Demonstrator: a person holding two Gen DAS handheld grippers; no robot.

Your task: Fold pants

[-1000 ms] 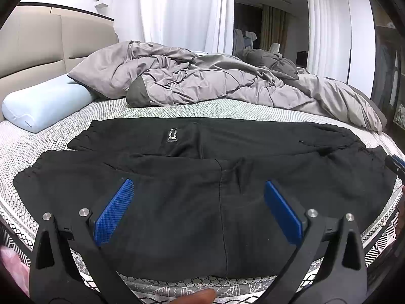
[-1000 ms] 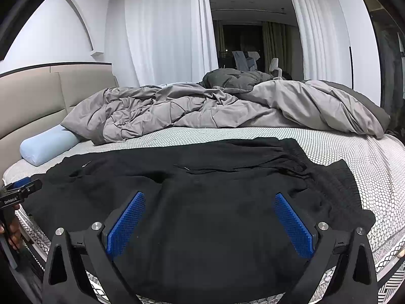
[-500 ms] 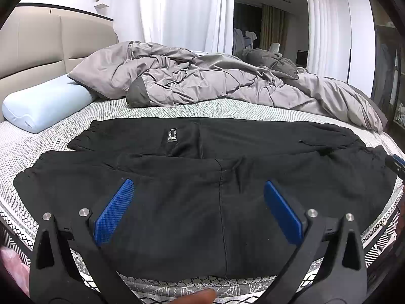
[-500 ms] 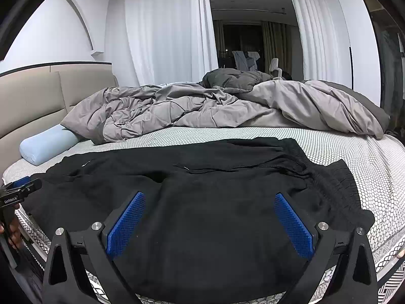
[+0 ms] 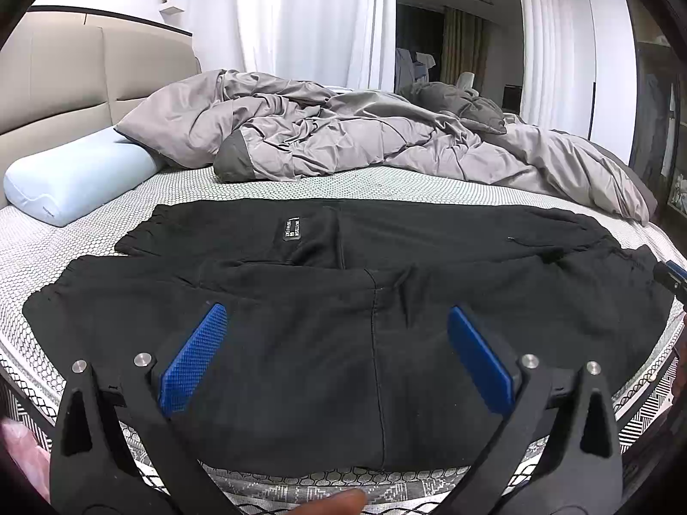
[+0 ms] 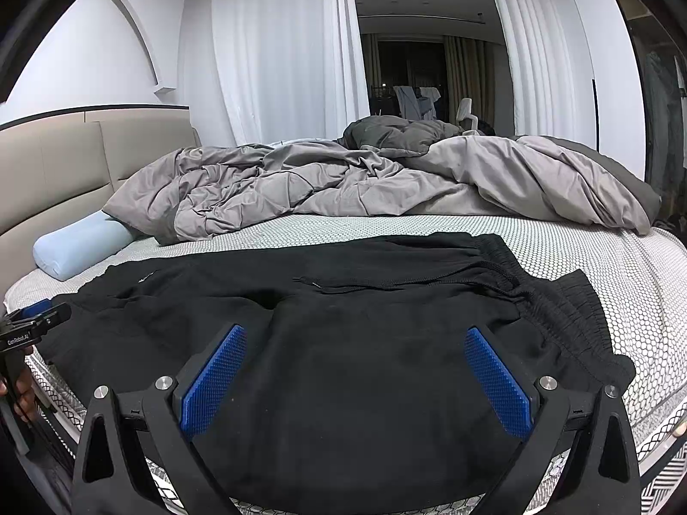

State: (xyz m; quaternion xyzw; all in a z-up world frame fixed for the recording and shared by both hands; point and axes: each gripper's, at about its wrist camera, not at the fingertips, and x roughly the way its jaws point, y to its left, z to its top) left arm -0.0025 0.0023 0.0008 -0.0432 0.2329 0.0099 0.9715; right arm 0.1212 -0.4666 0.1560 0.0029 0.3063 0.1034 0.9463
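Black pants point(image 5: 343, 343) lie spread on the bed point(image 5: 386, 180), legs side by side, unfolded. Your left gripper point(image 5: 339, 356) and right gripper point(image 6: 356, 382) hover wide open, empty; every fold remains.

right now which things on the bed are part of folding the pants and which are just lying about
For the job:
- black pants, spread flat across the near side of the mattress
- left gripper, open above the pants
- right gripper, open above the pants

Just lying about:
- grey duvet, bunched up behind the pants
- light blue pillow, by the headboard
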